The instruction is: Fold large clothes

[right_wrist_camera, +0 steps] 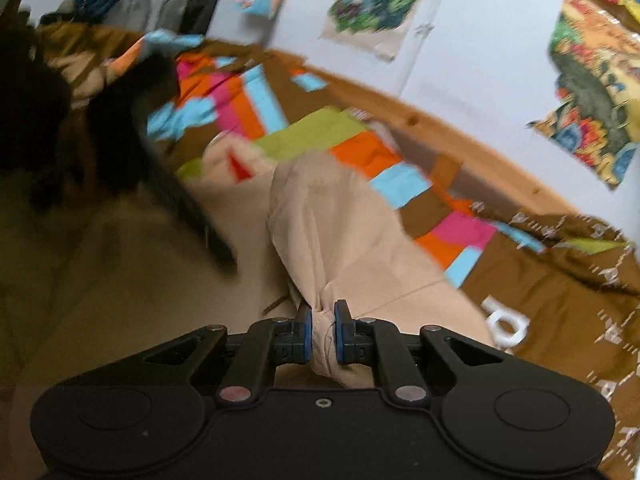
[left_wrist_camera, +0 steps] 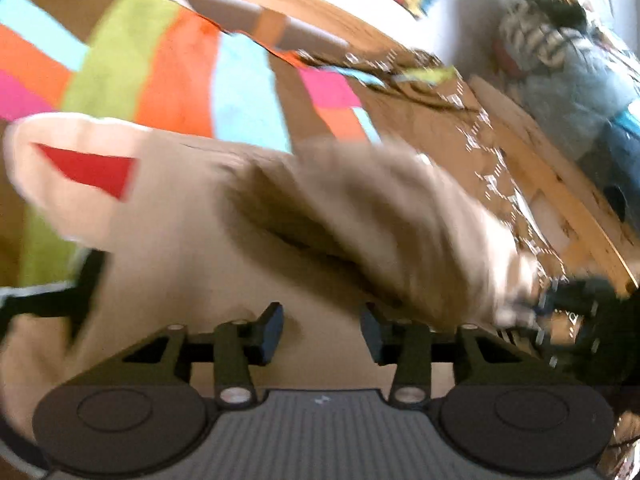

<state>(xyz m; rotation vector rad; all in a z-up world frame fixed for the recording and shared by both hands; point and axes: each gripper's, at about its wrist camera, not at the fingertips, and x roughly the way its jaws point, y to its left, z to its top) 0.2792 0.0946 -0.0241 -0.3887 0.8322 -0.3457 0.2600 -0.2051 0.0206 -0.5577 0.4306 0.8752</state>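
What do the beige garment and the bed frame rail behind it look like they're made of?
Beige garment: apparently a soft, matte woven cloth, cotton-like; it bunches into fine creases where the right gripper pinches it. Bed frame rail: looks like light pine with a smooth finish, showing dark knots and grain.

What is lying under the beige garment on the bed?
Under the beige garment lies a brown bedcover with green, orange, pink and blue stripes. The right tongs pinch a fold of the garment. What the cloth covers beneath its middle cannot be seen.

One beige garment (right_wrist_camera: 320, 216), two tongs (left_wrist_camera: 322, 330) (right_wrist_camera: 322, 330) (one per hand), three wall posters (right_wrist_camera: 376, 4)
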